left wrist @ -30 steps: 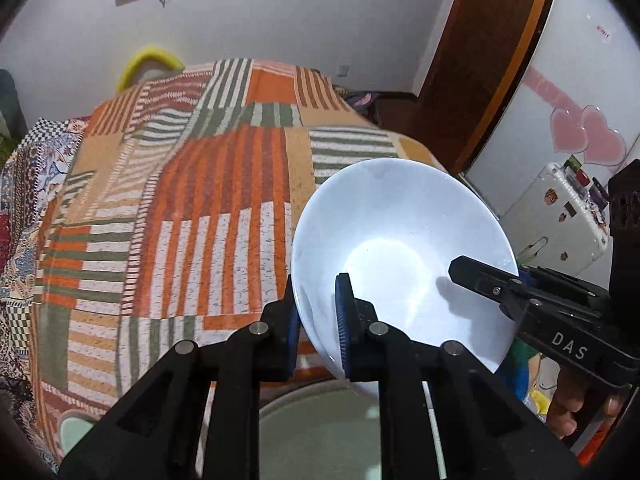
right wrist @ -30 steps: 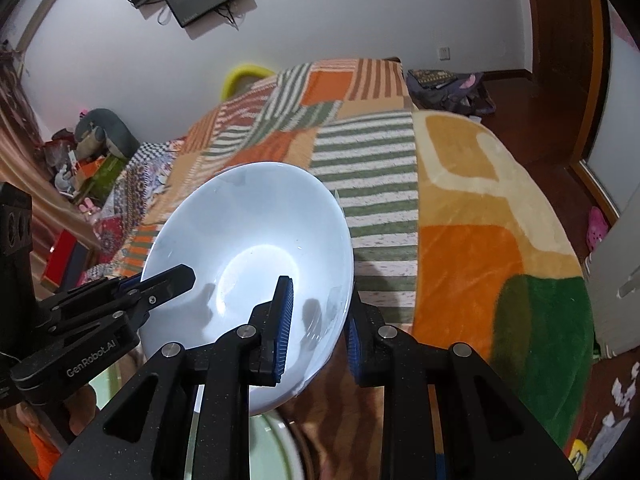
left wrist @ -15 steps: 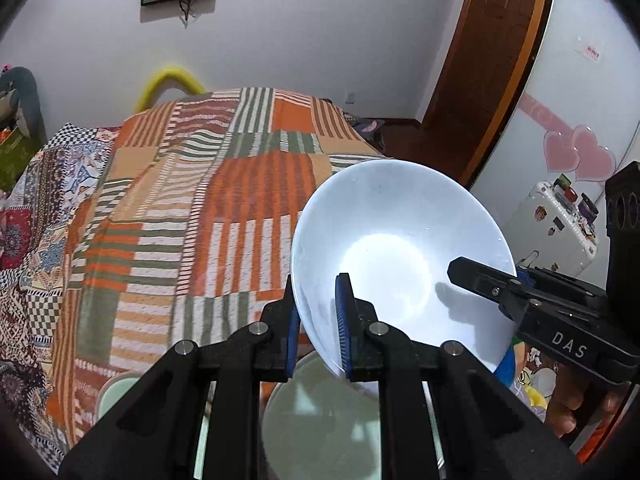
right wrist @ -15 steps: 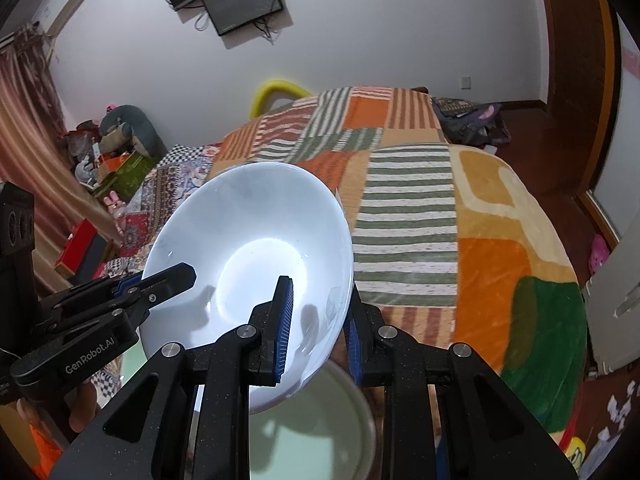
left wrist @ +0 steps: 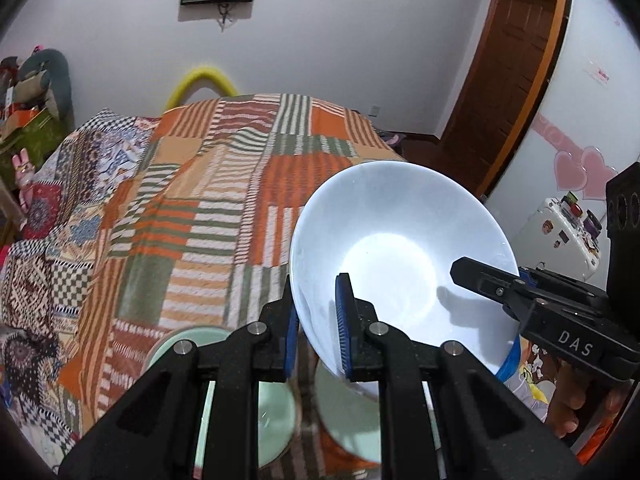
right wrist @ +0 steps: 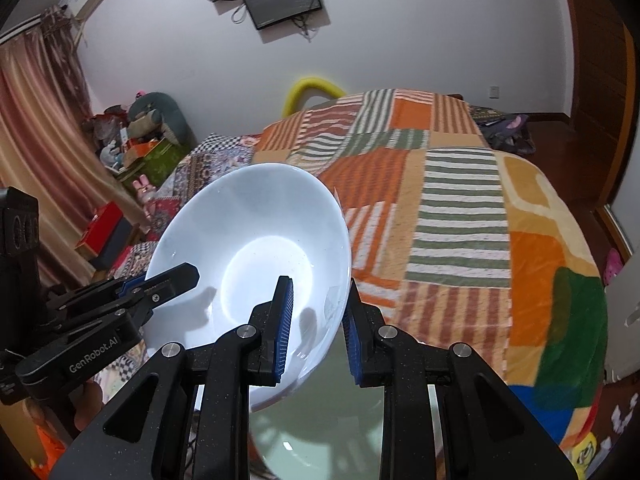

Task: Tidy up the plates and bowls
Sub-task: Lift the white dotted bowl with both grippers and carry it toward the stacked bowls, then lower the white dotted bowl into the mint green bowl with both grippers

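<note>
White bowl [left wrist: 400, 248] clamped by both tools' rim grips.

White bowl [left wrist: 394, 248], black grippers with blue pads [right wrist: 283, 322], pale green plates [left wrist: 276, 416], orange, green and white striped patchwork blanket [right wrist: 460, 216], yellow hoop [left wrist: 200, 80], white wall [right wrist: 400, 40].

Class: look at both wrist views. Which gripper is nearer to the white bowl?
Neither: both hold it. The left gripper is shut on the white bowl at its left rim, and the right gripper is shut on the opposite rim.
</note>
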`<state>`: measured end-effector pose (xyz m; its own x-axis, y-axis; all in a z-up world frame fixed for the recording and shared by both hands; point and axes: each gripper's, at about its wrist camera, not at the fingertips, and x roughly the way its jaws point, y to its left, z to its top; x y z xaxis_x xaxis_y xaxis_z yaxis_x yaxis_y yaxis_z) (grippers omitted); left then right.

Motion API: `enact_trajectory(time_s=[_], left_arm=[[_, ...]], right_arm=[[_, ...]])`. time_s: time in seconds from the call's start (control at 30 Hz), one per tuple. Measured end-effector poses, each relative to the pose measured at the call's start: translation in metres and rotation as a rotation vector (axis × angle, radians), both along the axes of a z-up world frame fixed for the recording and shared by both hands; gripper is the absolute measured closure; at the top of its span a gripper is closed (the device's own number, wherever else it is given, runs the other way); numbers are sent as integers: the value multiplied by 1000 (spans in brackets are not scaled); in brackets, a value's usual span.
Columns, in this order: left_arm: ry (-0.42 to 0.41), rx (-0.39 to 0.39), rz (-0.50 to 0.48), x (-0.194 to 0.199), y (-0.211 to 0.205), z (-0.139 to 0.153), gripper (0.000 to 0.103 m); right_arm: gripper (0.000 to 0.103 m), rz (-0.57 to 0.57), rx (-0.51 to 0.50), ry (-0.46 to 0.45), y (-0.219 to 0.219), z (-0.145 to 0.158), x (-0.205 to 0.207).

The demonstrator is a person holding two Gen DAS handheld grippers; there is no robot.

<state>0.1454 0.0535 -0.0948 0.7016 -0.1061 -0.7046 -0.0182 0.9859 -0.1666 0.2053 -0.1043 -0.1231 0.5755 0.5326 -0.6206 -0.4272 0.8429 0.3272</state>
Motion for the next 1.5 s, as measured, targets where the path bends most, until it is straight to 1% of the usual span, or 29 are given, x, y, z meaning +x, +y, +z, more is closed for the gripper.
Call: enact_trajectory(time_s=[0.1, 0.37, 0.63, 0.83, 1.17, 1.33, 1.5], left_arm=[[2, -10, 30, -13, 14, -2, 87], [6, -8, 102, -42, 43, -8, 87], [23, -9, 160, -61, 71, -17, 87], [45, -15, 188, -67, 86, -28, 87], [82, -24, 206, -69, 102, -47, 87], [115, -20, 212, -67, 106, -63, 87], [158, -33, 222, -65, 113, -81, 87]], right_arm=[[81, 27, 1, 0, 11, -1, -6], [81, 106, -5, 9, 42, -7, -17], [81, 170, -18, 25, 71, -15, -27], [81, 201, -36, 44, 89, -22, -33], [81, 222, -59, 81, 108, -36, -36], [81, 231, -77, 105, 115, -45, -35], [81, 238, -96, 134, 121, -57, -34]])
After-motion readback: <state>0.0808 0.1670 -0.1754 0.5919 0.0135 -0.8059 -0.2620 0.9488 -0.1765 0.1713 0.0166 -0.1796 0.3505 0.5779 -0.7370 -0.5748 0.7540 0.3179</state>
